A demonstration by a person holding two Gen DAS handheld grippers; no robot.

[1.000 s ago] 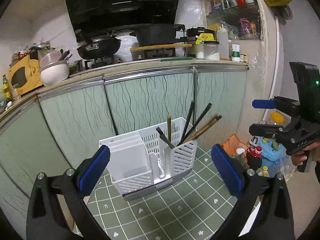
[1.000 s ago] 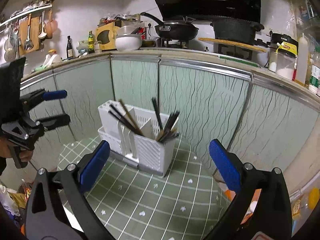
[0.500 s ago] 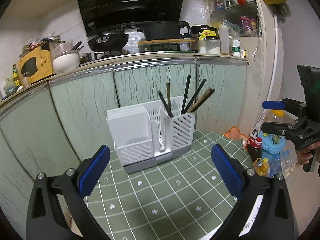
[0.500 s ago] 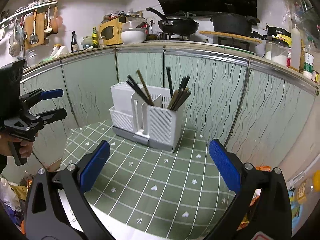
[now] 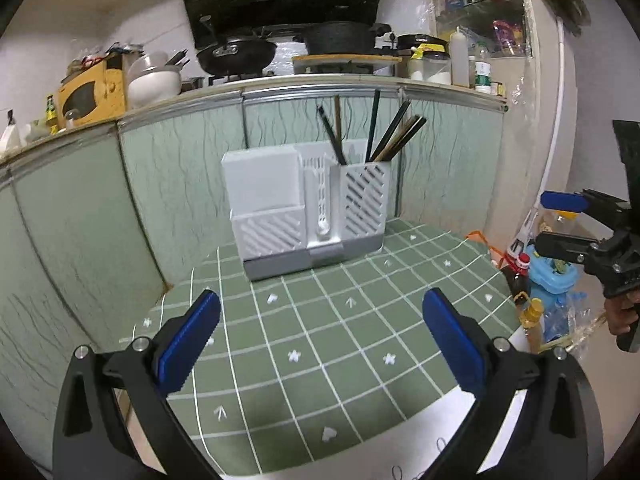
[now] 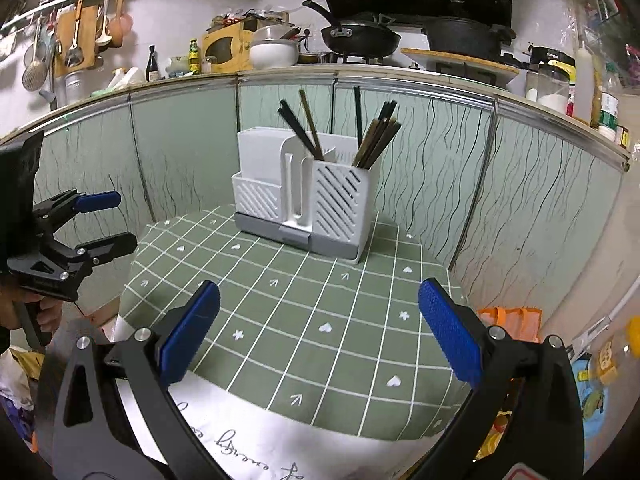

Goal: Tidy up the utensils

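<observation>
A white slotted utensil holder (image 5: 306, 208) on a grey base stands at the far side of the green checked table mat (image 5: 320, 344); it also shows in the right wrist view (image 6: 308, 200). Several dark and wooden chopsticks (image 5: 384, 132) stand upright in its right compartments (image 6: 372, 136). My left gripper (image 5: 320, 344) is open and empty, low over the mat's near edge. My right gripper (image 6: 318, 336) is open and empty, also back from the holder. Each gripper appears in the other's view, the right one (image 5: 568, 220) and the left one (image 6: 104, 220), both open.
Green-panelled cabinets (image 6: 440, 168) curve behind the table. The counter above holds a wok (image 5: 236, 54), a pot (image 5: 340, 38), a yellow microwave (image 5: 88, 96) and jars. Bottles and a blue container (image 5: 552, 276) sit on the floor at the right. A white cloth (image 6: 260, 440) hangs off the near table edge.
Both grippers have drawn back and lowered; the holder looks farther off and more of the mat shows. Both stay open and empty.
</observation>
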